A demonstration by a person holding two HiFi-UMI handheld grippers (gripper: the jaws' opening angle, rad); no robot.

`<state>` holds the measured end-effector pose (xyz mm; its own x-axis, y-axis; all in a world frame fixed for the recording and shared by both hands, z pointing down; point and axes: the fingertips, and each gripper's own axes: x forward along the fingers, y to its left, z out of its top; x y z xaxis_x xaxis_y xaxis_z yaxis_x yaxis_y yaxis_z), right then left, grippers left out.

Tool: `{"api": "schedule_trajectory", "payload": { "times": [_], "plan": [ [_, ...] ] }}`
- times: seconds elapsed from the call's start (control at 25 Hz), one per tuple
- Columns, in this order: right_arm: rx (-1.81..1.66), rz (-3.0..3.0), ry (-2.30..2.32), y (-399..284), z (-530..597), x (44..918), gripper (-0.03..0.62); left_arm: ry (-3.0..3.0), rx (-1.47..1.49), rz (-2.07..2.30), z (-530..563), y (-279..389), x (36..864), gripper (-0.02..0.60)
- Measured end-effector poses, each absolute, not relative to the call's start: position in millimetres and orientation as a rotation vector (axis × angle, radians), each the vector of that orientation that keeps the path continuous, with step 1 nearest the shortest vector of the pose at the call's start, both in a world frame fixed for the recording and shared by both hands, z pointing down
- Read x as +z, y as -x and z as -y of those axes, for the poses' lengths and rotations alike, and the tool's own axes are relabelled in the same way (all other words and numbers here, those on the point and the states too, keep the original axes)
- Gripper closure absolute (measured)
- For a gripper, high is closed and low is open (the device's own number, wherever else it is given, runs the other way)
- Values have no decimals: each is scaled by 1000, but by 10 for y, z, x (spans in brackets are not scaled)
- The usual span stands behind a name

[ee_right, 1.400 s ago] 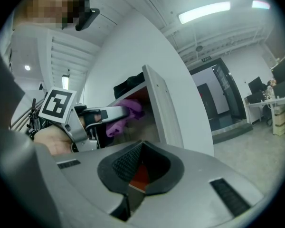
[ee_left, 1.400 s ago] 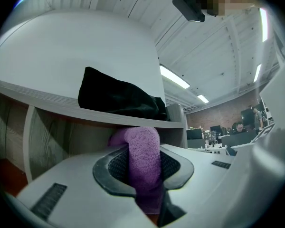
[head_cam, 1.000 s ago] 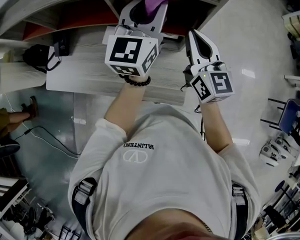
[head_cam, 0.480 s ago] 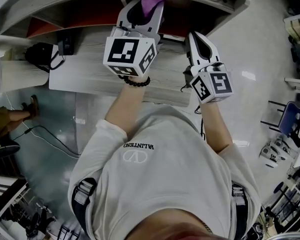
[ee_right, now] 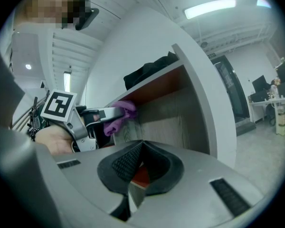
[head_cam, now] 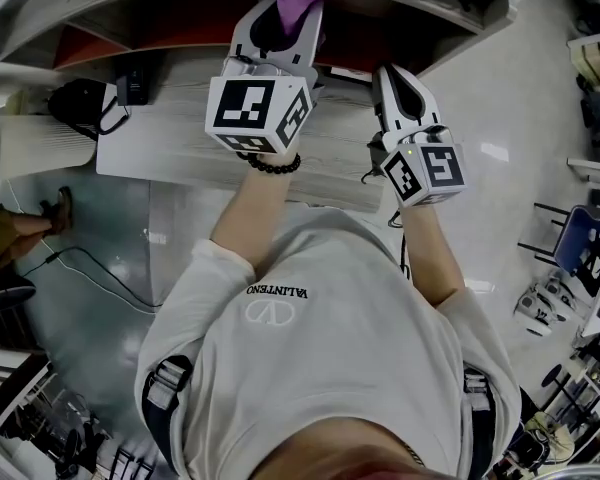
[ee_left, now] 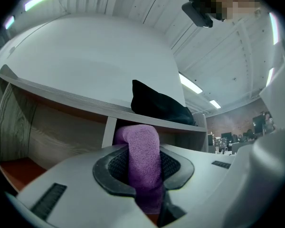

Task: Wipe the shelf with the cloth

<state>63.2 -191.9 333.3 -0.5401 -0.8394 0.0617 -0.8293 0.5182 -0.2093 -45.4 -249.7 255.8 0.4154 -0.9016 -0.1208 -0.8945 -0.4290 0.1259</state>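
Pinching 1 purple cloth [ee_left: 143, 148] at 1 shelf [ee_left: 61, 98], left gripper [head_cam: 285, 10] fingers [ee_left: 115, 167]; right gripper [ee_right: 141, 147] fingers [ee_right: 126, 163] pressed together.

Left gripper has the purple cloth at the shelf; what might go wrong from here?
The purple cloth is pinched as a narrow fold in the left gripper; rubbing may drag it out. The white divider stands close beside it, so a sideways stroke may knock the jaws against it.
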Motion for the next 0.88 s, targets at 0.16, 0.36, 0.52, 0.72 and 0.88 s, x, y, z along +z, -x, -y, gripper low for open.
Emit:
{"api": "schedule_trajectory", "payload": {
  "times": [0.16,0.36,0.52,0.72,0.88],
  "plan": [
    [-341,-2698,1482,-639,1915,3349,595,-2591,-260,1664,2487,463,2611,485],
    [-346,-2701,1484,-607,1915,3393,595,-2565,-249,1664,2490,516,2729,485],
    [-360,-2697,1498,-639,1912,3437,595,-2546,-231,1662,2489,522,2833,485],
    [-349,-2700,1495,-685,1889,3408,595,-2529,-190,1665,2467,462,2957,485],
    [-350,-2696,1504,-680,1895,3437,595,-2527,-155,1674,2465,490,3062,485]
  ]
}}
